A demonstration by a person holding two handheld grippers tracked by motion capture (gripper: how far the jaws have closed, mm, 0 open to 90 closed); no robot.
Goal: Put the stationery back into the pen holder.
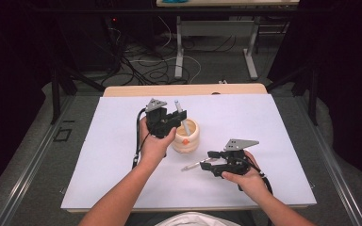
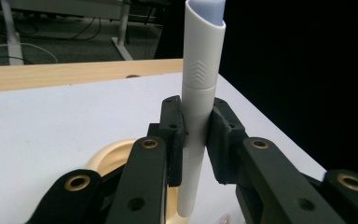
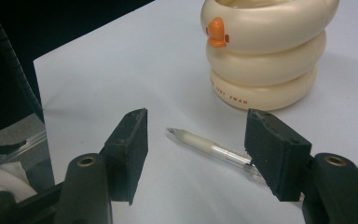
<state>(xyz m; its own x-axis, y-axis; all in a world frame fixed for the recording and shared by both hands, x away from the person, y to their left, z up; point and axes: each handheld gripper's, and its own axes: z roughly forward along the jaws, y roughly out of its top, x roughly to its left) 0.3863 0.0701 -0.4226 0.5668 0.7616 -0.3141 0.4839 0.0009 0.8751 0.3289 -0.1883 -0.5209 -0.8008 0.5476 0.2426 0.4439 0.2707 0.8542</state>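
A cream ringed pot (image 1: 186, 136) with an orange beak on its side (image 3: 265, 56) stands mid-table. My left gripper (image 1: 172, 117) is shut on a white marker (image 2: 198, 107), held upright with its lower end down inside the pot's rim (image 2: 103, 154). In the high view the marker (image 1: 181, 115) leans over the pot. A clear pen (image 3: 212, 149) lies flat on the white sheet in front of the pot. My right gripper (image 3: 193, 149) stands open just above it, one jaw on each side of the pen (image 1: 192, 165).
A white sheet (image 1: 122, 155) covers the table, with a wooden strip (image 1: 184, 89) showing at the far edge. Beyond it are table legs and cables on the floor. Dark drapes flank both sides.
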